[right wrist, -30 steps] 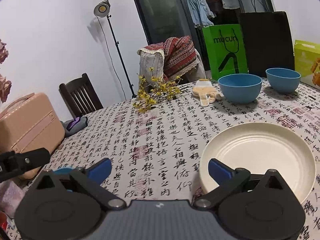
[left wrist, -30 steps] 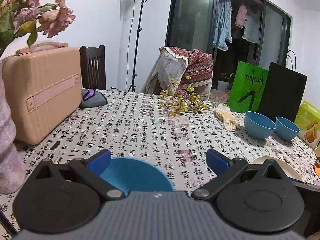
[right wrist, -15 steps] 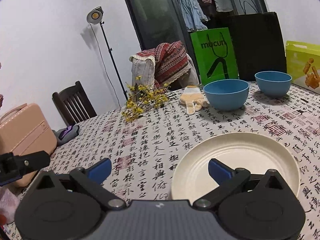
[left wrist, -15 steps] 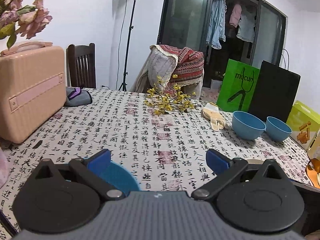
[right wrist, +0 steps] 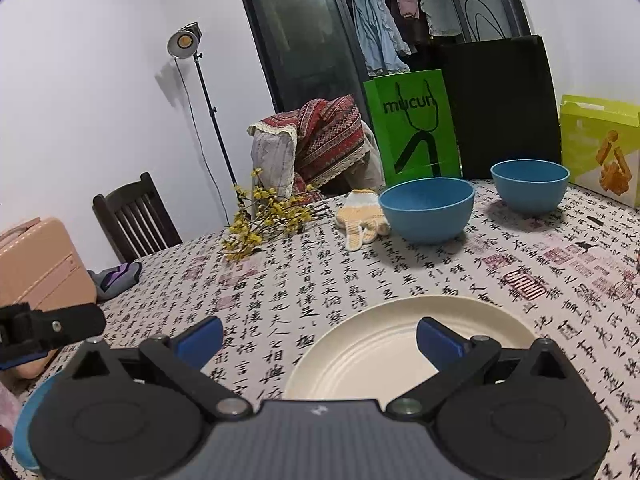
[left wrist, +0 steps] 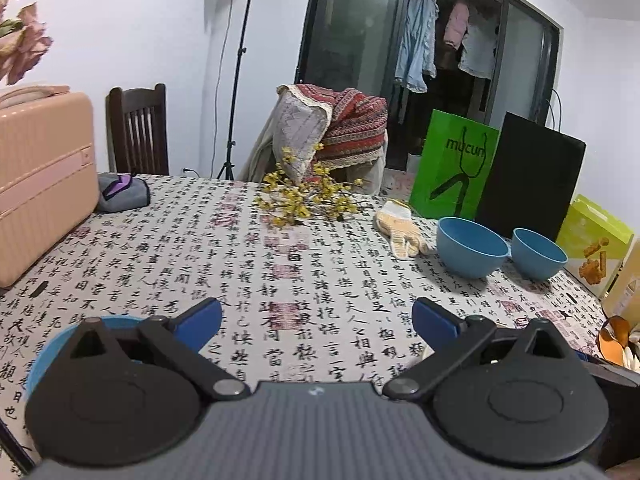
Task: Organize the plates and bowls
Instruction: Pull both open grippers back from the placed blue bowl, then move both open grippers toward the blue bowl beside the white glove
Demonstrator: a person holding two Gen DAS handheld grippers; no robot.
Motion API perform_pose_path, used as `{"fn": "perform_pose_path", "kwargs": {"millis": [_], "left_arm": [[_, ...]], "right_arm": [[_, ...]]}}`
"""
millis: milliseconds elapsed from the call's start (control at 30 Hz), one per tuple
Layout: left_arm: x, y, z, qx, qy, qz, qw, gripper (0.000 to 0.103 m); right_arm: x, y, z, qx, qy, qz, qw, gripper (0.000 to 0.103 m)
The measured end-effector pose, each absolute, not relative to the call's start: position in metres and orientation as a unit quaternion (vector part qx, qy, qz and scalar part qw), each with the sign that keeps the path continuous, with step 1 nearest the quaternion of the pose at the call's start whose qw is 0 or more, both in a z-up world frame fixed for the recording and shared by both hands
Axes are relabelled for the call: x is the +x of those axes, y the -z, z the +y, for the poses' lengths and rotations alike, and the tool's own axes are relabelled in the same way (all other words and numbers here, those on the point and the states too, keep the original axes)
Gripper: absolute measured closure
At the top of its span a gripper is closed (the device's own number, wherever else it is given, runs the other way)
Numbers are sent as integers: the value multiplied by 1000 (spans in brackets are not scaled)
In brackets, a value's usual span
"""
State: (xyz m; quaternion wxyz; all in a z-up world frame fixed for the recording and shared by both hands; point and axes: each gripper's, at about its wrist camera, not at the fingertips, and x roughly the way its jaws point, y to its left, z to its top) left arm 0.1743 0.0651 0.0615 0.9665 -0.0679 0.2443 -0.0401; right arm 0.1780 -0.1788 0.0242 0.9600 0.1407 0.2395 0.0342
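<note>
Left claw [left wrist: 316, 320]: the fingers are spread wide and nothing is held; only bare worktop [left wrist: 280, 248] is seen between them.
Right claw [right wrist: 318, 336]: it is also spread and empty; it is held above the near edge of the cream plate [right wrist: 400, 344], and no contact can be seen.
Near blue bowl [left wrist: 48, 352]: it stands at the near left of the worktop, mostly hidden under the left claw's body; it is not gripped.
Large blue bowl [right wrist: 426, 208]: it stands at the far right, just beside the knitted glove [right wrist: 362, 216].
Small blue bowl [right wrist: 530, 184]: it stands further right, near the large one but apart from it, in front of the black bag [right wrist: 500, 100].
Cream plate: it lies flat at the near right, well apart from all three bowls.
Other plates: none can be seen.
Progress: the task is judged to be at an early stage; no bowl is nested in another and nothing is stacked.
Left to do: the three bowls are probably to be gathered and nested, and the plate is to be given its place.
</note>
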Motion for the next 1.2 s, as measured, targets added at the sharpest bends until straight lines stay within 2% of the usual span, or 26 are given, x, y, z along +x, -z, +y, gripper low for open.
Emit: {"fn": "perform_pose_path", "kwargs": {"millis": [1200], "left_arm": [[215, -70, -24, -56, 68, 250, 964, 0]], "right_arm": [[206, -26, -277, 147, 15, 237, 960, 0]]}}
